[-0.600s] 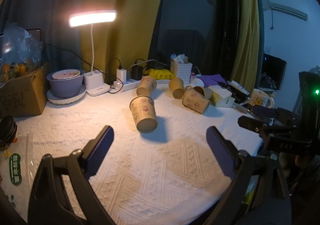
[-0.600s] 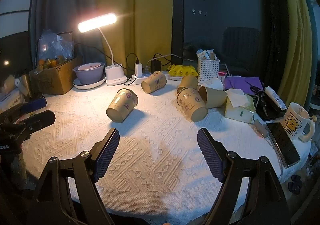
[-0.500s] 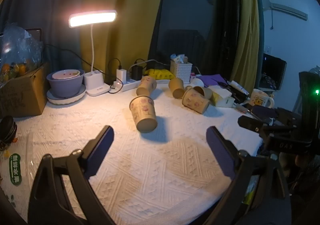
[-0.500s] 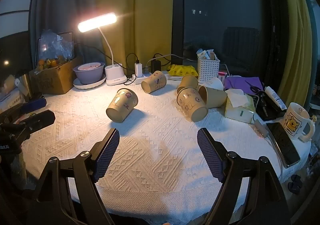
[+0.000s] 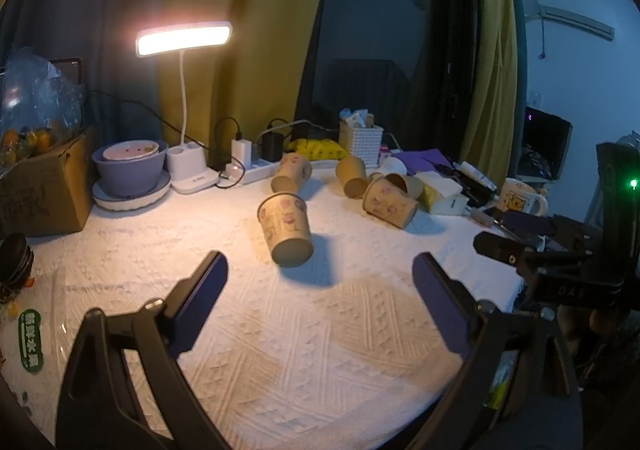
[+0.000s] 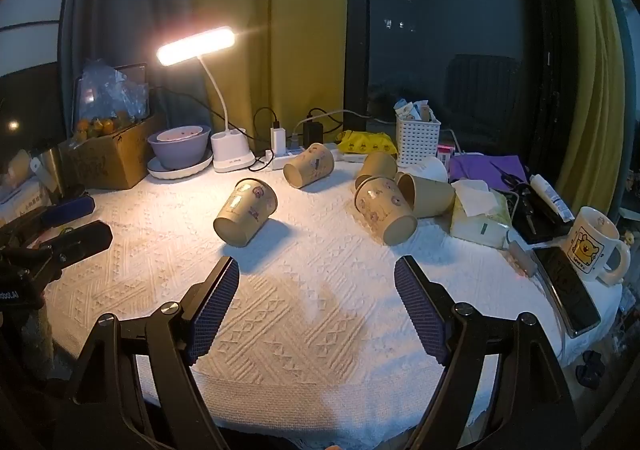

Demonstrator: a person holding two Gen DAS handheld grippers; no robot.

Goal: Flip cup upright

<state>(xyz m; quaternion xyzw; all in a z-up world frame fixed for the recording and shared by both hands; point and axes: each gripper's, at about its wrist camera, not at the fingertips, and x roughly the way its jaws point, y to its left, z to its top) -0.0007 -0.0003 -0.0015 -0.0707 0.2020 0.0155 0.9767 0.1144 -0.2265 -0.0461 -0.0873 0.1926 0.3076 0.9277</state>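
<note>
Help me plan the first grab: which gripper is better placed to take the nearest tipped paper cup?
Left, probably. The nearest cup lies almost centred ahead of the open left gripper, its base facing it. From the open right gripper the same cup sits off to the left, lying aslant.
</note>
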